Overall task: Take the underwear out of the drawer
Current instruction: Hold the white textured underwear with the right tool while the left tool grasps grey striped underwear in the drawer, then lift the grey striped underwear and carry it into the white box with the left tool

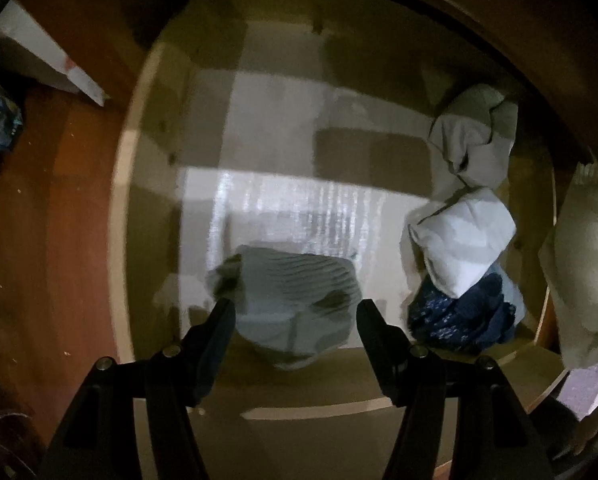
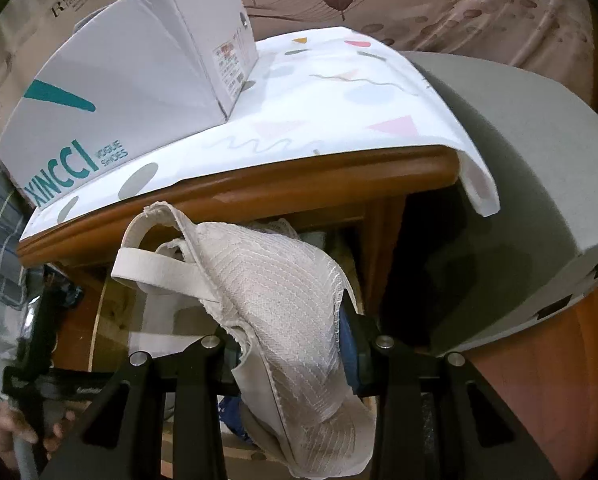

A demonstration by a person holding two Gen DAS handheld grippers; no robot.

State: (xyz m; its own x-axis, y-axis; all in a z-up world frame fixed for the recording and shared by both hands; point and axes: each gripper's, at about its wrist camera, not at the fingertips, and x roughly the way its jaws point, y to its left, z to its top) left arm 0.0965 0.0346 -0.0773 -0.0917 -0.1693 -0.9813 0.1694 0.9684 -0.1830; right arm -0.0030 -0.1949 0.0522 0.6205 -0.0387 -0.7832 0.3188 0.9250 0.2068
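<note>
In the left wrist view I look almost straight down into the open drawer [image 1: 131, 208], which has a pale lining. A pale blue-grey ribbed pair of underwear [image 1: 295, 300] lies on its floor near the front. My left gripper [image 1: 295, 312] is open just above it, one fingertip at each side of the garment. In the right wrist view my right gripper [image 2: 293, 344] is shut on a cream lace pair of underwear [image 2: 279, 296]. That pair hangs over the fingers with its elastic band looping up to the left, in front of the wooden cabinet [image 2: 299, 184].
A grey garment [image 1: 475, 140], a white one [image 1: 463, 240] and a navy lace one [image 1: 463, 316] lie piled along the drawer's right side. A shoebox [image 2: 119, 92] stands on a patterned cloth [image 2: 339, 92] on the cabinet top. A grey mattress [image 2: 519, 160] is at right, and a hand [image 2: 3, 436] at lower left.
</note>
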